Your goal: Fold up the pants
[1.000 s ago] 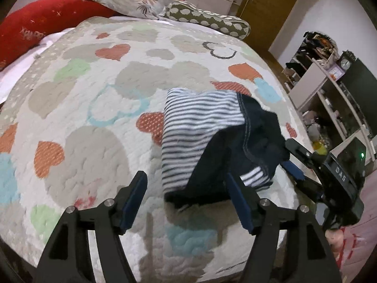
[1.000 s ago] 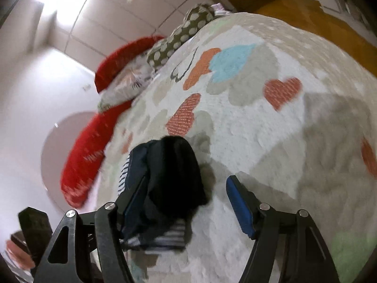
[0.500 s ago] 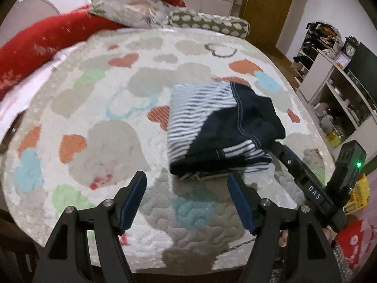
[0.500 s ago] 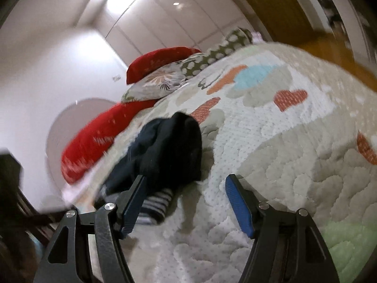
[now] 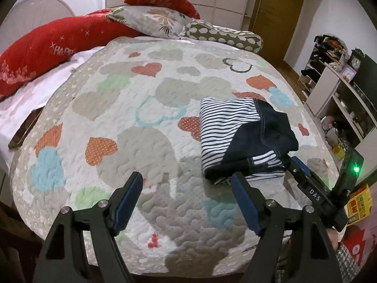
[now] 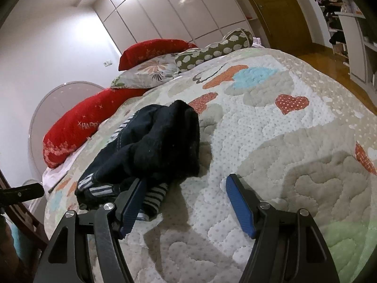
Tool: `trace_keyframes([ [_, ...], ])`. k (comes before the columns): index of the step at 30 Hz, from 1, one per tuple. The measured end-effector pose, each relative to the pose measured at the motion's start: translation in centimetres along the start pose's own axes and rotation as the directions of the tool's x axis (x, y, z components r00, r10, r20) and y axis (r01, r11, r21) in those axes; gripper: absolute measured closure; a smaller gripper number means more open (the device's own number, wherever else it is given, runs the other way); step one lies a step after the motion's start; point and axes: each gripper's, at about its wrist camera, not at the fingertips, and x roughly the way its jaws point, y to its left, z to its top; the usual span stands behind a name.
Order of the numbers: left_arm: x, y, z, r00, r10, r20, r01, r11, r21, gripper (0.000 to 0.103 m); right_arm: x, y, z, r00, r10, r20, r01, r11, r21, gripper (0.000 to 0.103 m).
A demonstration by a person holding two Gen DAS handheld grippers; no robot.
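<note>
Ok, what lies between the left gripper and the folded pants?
Only bare quilt; the left wrist view shows nothing between the open left gripper and the pants.

My bed [image 5: 132, 122] wears a heart-patterned quilt [image 5: 165, 212]. The folded pants [image 5: 242, 139] lie on its right side near me. At the far end lie red pillows [image 5: 59, 44], a floral pillow [image 5: 153, 21] and a spotted bolster [image 5: 226, 37].

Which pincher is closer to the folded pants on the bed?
Right. The right gripper sits against the pants, one finger at their edge. The left gripper hangs just short of them, open.
</note>
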Motion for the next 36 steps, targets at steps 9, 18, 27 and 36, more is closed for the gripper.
trace_keyframes([
  [9,0.31,-0.37,-0.02,1.0,-0.018,-0.022,0.019,1.0,0.011,0.027,0.04,0.23,-0.05,1.0,-0.002,0.004,0.002,1.0,-0.011,0.028],
  [18,0.93,-0.13,0.32,0.999,-0.036,-0.04,0.036,0.999,-0.005,0.027,-0.04,0.5,-0.21,1.0,-0.005,0.006,0.005,1.0,-0.023,0.027],
  [27,0.92,-0.24,0.25,0.998,-0.04,-0.048,0.04,0.999,-0.009,0.027,-0.07,0.53,-0.17,1.0,-0.008,0.005,0.009,1.0,-0.028,0.027],
  [36,0.78,-0.72,0.55,0.998,-0.046,-0.047,0.046,0.999,0.004,0.027,-0.04,0.51,-0.14,1.0,-0.01,0.01,0.01,0.999,-0.033,0.027],
])
